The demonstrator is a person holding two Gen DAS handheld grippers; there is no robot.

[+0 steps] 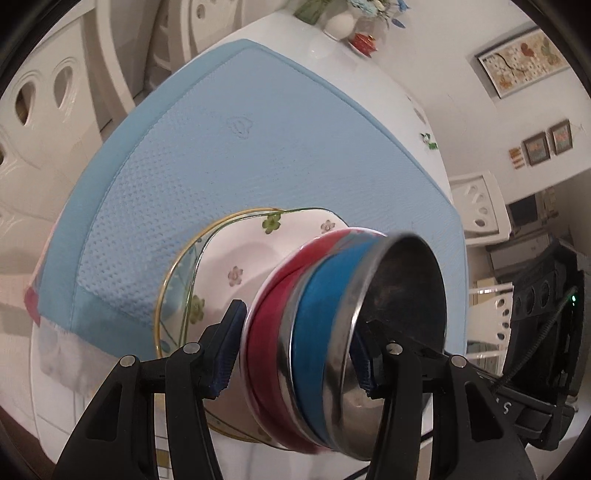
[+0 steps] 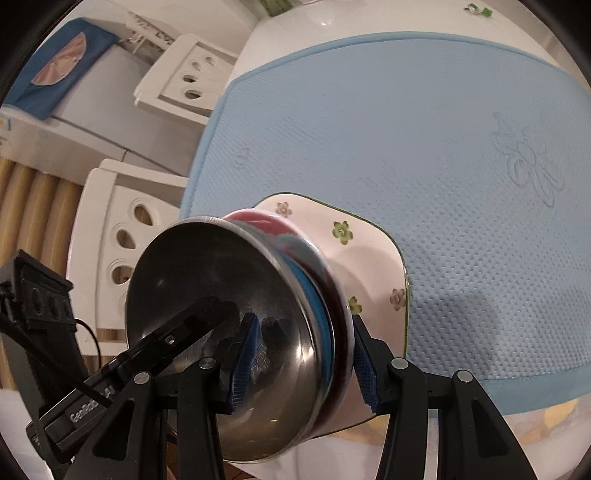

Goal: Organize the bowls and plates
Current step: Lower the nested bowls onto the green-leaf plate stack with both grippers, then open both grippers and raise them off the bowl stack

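Note:
A stack is held on its side above the blue mat (image 1: 240, 147): a steel bowl (image 1: 402, 280) nested in a blue bowl (image 1: 321, 314) and a red bowl (image 1: 273, 306), on a white floral plate (image 1: 240, 258) and a gold-rimmed glass plate (image 1: 177, 288). My left gripper (image 1: 295, 358) is shut on the stack, one pad inside the steel bowl, the other against its underside. My right gripper (image 2: 303, 363) clamps the opposite side the same way, one pad inside the steel bowl (image 2: 207, 266), the other behind the floral plate (image 2: 369, 251).
The mat covers most of a white table (image 1: 332, 48). A white vase (image 1: 340, 24) and a small red item (image 1: 364, 42) stand at the far end. White chairs (image 2: 122, 236) line the table's side. The left gripper's body (image 2: 48, 332) shows beside the right.

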